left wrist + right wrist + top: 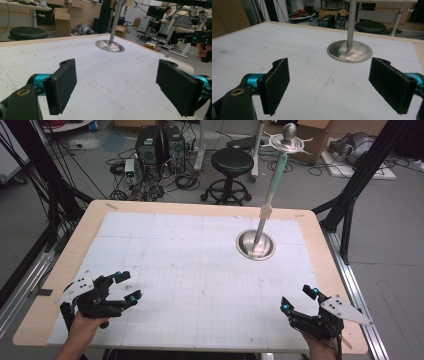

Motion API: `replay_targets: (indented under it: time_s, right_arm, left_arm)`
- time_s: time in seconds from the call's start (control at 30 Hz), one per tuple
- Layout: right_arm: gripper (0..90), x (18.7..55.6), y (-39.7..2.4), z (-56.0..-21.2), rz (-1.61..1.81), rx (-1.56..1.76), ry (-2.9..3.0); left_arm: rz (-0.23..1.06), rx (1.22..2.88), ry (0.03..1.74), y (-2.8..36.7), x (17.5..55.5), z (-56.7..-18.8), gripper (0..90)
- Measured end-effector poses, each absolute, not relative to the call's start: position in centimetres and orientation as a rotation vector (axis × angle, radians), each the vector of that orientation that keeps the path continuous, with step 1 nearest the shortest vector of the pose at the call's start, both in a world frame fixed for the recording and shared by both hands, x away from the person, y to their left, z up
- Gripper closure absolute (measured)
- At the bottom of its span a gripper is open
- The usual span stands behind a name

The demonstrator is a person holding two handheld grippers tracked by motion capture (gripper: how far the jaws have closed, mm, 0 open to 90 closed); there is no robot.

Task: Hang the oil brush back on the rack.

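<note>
We see the left tool [129, 286] and right tool [298, 299] spread wide, empty, above the white gridded paper-covered wooden surface [175, 265]. A round brushed-metal stand base [255, 245] with upright pole sits far right of centre.

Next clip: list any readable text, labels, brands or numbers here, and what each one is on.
No text reads in any view.
The mat carries a faint printed grid, no legible numbers.
The cardboard boxes show no readable print.
The stand, the left gripper and the right gripper bear no visible markings.
</note>
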State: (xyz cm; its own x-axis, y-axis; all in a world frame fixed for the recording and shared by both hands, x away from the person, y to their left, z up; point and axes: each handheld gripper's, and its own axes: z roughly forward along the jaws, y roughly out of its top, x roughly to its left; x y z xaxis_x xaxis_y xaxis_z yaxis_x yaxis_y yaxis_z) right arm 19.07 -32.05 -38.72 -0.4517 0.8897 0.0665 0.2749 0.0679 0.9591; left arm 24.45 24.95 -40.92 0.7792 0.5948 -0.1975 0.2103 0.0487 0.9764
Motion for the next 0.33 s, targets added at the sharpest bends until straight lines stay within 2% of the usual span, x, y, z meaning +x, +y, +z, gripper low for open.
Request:
replay_targets:
  time_s: [0.33]
  right_arm:
    - [16.1, 19.07, -32.24, -38.65, 1.407, 1.162, 1.78]
  left_arm:
    - [0.333, 1.528, 0.687, 25.04, 24.48, -41.01, 17.4]
